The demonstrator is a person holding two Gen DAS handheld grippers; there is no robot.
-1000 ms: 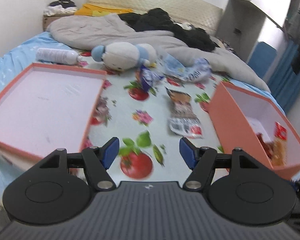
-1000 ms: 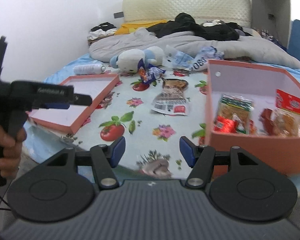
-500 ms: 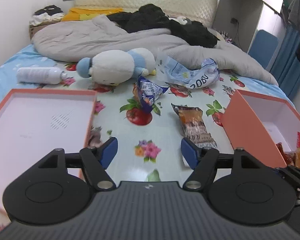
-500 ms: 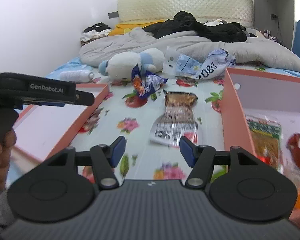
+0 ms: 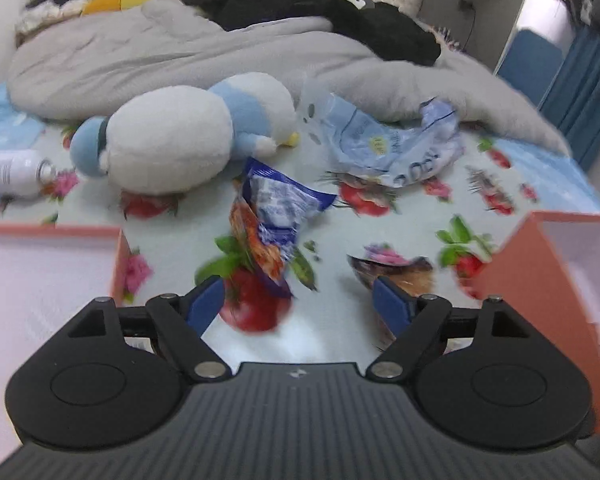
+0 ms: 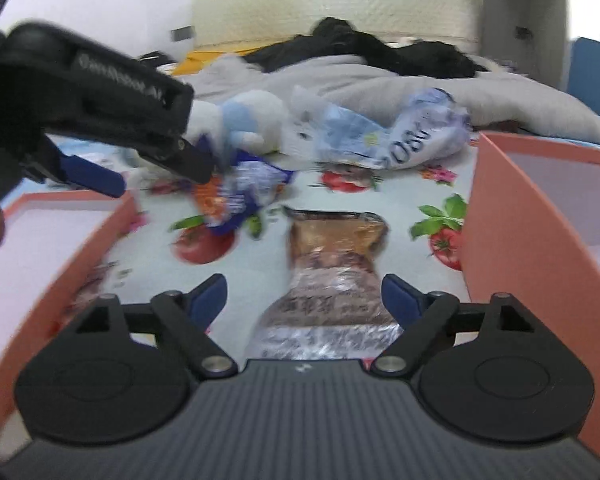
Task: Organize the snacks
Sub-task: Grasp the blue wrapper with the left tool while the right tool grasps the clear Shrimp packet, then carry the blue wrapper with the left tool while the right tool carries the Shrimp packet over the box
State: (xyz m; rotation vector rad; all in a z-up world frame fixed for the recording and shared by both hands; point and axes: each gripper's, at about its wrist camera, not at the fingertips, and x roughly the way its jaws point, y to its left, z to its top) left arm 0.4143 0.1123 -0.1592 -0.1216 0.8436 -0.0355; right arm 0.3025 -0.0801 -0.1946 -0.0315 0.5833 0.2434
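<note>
Closer now than a second ago: left gripper (image 5: 298, 300) spread wide, empty, nosing at the blue snack bag (image 5: 270, 216) at 12 o'clock. Right gripper (image 6: 302, 300) likewise released, straddling the brown snack packet (image 6: 334, 276). Means two pickups imminent. Counted: two loose snacks, two orange boxes, left (image 5: 118, 256) at 9 o'clock, right (image 6: 500, 216) at 3.

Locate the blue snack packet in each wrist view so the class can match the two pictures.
Left wrist: blue snack packet at centre, just beyond the open left gripper.
Right wrist: left of centre, beside the brown snack packet.
Shared landmark: the white and blue plush toy behind it.
</note>
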